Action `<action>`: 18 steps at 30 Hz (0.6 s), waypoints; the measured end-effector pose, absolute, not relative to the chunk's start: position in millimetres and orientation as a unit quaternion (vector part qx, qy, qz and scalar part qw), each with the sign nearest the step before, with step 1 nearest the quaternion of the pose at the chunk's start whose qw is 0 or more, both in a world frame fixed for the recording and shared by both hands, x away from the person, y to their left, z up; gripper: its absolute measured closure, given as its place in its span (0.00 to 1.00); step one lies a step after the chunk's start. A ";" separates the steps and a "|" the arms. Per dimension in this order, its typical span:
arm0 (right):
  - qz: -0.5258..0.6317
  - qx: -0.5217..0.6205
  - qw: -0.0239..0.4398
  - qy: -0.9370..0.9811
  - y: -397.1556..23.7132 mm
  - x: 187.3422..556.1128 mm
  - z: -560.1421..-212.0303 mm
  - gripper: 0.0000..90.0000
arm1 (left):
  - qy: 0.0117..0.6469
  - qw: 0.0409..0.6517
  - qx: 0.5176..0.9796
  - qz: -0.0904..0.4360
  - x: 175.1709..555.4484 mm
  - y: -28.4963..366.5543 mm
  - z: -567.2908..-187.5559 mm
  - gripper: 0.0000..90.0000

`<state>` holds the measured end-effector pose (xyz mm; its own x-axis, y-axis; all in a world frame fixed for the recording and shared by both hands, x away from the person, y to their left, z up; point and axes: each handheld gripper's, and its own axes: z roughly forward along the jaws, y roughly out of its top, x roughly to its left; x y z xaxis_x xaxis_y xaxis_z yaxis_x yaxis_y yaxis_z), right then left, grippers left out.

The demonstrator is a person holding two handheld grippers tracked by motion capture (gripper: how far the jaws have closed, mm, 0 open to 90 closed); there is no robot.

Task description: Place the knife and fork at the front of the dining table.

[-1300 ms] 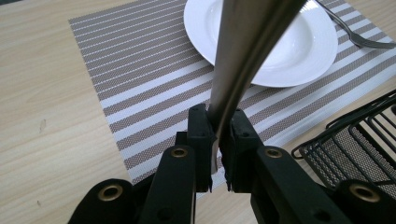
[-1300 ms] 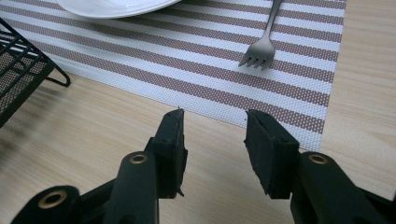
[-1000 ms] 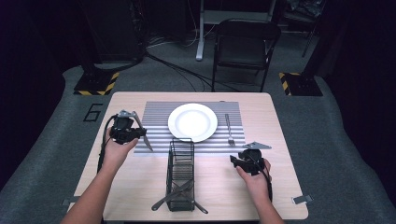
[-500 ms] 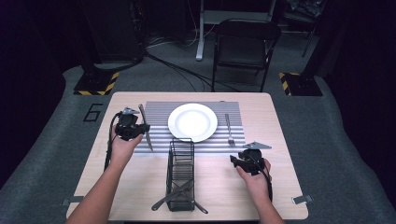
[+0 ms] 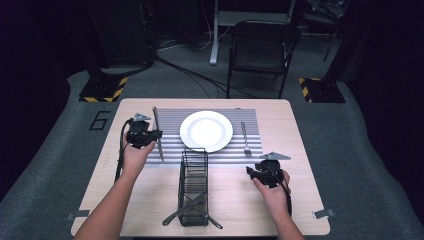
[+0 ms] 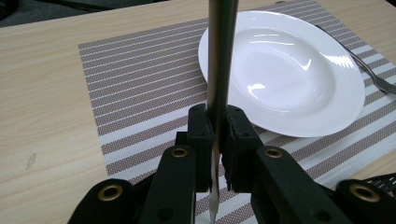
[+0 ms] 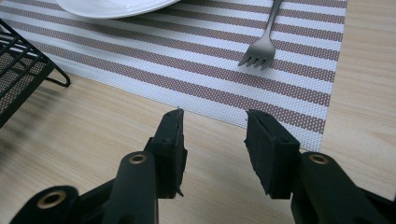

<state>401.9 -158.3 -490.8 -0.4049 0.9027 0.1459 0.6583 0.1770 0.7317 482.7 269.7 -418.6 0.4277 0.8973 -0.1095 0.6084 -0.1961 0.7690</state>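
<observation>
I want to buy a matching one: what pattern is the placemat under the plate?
The placemat has brown and white woven stripes, clearest in the left gripper view.

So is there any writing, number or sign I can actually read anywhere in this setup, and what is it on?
"6": a large dark numeral on the grey floor covering, just left of the table.
Yellow and black hazard stripes, no words, on two black floor bases behind the table.
Nothing readable on the plate, the striped placemat, the knife, the fork or the wire rack.
</observation>
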 end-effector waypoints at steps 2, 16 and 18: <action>0.375 0.519 0.162 0.751 -158.3 402.0 -491.0 0.63 | 0.505 0.391 0.746 0.188 483.6 269.0 -419.9 0.91; 0.376 0.521 0.160 0.749 -159.2 403.0 -492.5 0.63 | 0.512 0.399 0.736 0.194 491.9 269.1 -426.8 0.91; 0.376 0.521 0.160 0.750 -159.3 403.3 -492.6 0.63 | 0.516 0.402 0.731 0.193 492.8 268.4 -428.2 0.91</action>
<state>403.3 -159.3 -492.6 -0.4065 0.9010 0.1517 0.6601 0.1748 0.7305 492.8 268.4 -428.2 0.3940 0.9095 -0.1328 0.5989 -0.1444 0.7877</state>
